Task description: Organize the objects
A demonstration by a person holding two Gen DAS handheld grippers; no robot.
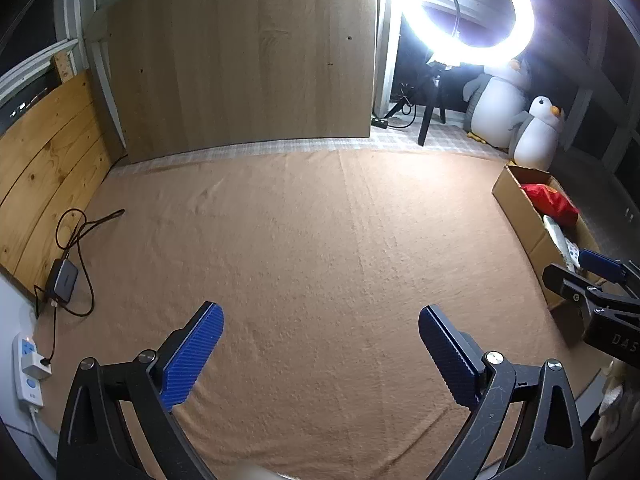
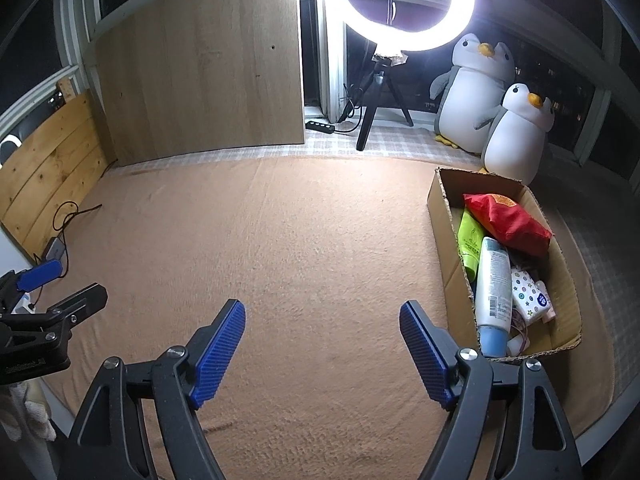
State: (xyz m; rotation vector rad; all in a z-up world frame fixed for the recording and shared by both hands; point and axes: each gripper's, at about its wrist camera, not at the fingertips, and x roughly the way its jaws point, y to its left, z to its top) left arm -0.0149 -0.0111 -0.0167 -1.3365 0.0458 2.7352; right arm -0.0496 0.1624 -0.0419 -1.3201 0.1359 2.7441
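A cardboard box (image 2: 444, 232) lies on the tan blanket (image 2: 312, 240) at the right. It holds a red bag (image 2: 506, 222), a green tube (image 2: 470, 240), a white bottle (image 2: 494, 292) and a patterned pack (image 2: 530, 296). My right gripper (image 2: 322, 306) hovers open over bare blanket just left of the box, nothing between its blue pads. Further left, my left gripper (image 1: 320, 312) stands wide open above the blanket, also empty. The left wrist view shows the box (image 1: 520, 208) and the right gripper (image 1: 576, 268) at its right edge.
A lit ring light on a tripod (image 2: 376, 92) and two plush penguins (image 2: 516, 128) stand behind the box. An upright wooden board (image 2: 200, 72) closes the back. A charger with dark cables (image 1: 62, 276) and a white power strip (image 1: 28, 372) lie at the left edge.
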